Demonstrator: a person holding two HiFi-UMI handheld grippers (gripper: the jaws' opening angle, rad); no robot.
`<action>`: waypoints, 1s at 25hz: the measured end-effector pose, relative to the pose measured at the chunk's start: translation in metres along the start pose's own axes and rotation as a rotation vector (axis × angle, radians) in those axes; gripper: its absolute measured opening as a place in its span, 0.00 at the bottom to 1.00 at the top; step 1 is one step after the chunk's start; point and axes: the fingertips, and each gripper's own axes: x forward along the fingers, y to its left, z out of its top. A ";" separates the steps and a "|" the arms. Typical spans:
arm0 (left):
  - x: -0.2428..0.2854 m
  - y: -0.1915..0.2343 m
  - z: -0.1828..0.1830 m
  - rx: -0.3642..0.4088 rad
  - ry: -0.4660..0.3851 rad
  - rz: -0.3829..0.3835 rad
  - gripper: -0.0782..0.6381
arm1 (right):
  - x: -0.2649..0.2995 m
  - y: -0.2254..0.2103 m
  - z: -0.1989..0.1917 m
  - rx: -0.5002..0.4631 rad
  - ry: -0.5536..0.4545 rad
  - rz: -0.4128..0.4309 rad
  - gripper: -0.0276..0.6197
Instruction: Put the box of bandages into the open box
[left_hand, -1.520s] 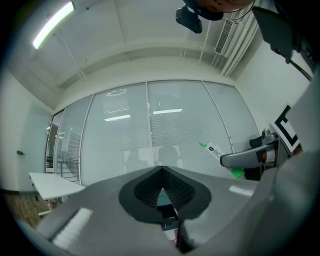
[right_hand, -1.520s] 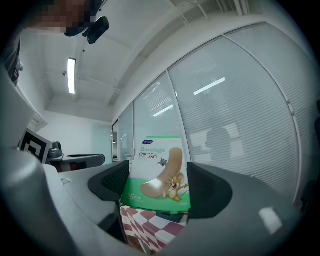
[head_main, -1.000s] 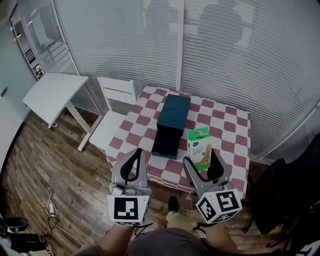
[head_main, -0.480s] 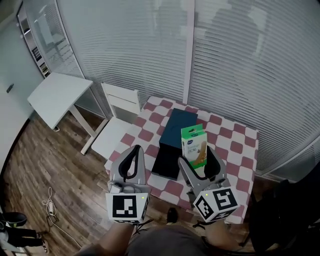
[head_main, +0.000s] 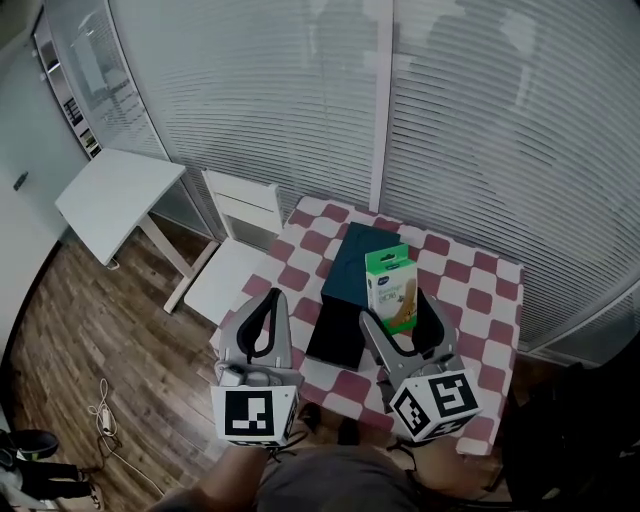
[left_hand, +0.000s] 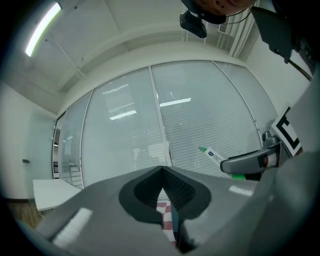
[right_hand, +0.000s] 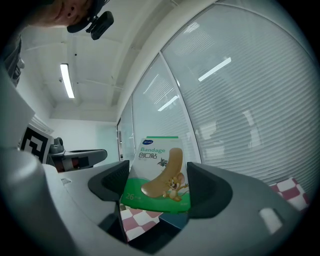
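Note:
My right gripper (head_main: 405, 318) is shut on the green and white box of bandages (head_main: 392, 285), held upright in the air over the dark blue open box (head_main: 352, 283) on the checkered table (head_main: 470, 300). In the right gripper view the bandage box (right_hand: 159, 175) sits between the two jaws with its printed face towards the camera. My left gripper (head_main: 271, 318) hangs over the table's near left edge, jaws together and empty. In the left gripper view its pads (left_hand: 176, 192) meet, and a strip of checkered cloth shows below them.
A white chair (head_main: 236, 250) stands at the table's left side. A white side table (head_main: 112, 200) is further left on the wooden floor (head_main: 110, 340). Glass walls with blinds (head_main: 400, 110) stand behind the table. Cables (head_main: 100, 415) lie on the floor at lower left.
The bandage box has come up off the table in my right gripper and moved left, over the dark blue box. The left gripper has stayed about where it was.

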 end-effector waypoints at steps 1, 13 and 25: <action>0.003 -0.001 -0.003 -0.001 0.008 -0.011 0.11 | 0.001 -0.002 -0.004 0.005 0.007 -0.008 0.64; 0.034 0.027 -0.060 -0.038 0.122 -0.100 0.11 | 0.031 0.005 -0.089 0.081 0.178 -0.077 0.64; 0.048 0.053 -0.134 -0.112 0.243 -0.149 0.11 | 0.044 0.010 -0.207 0.175 0.394 -0.169 0.64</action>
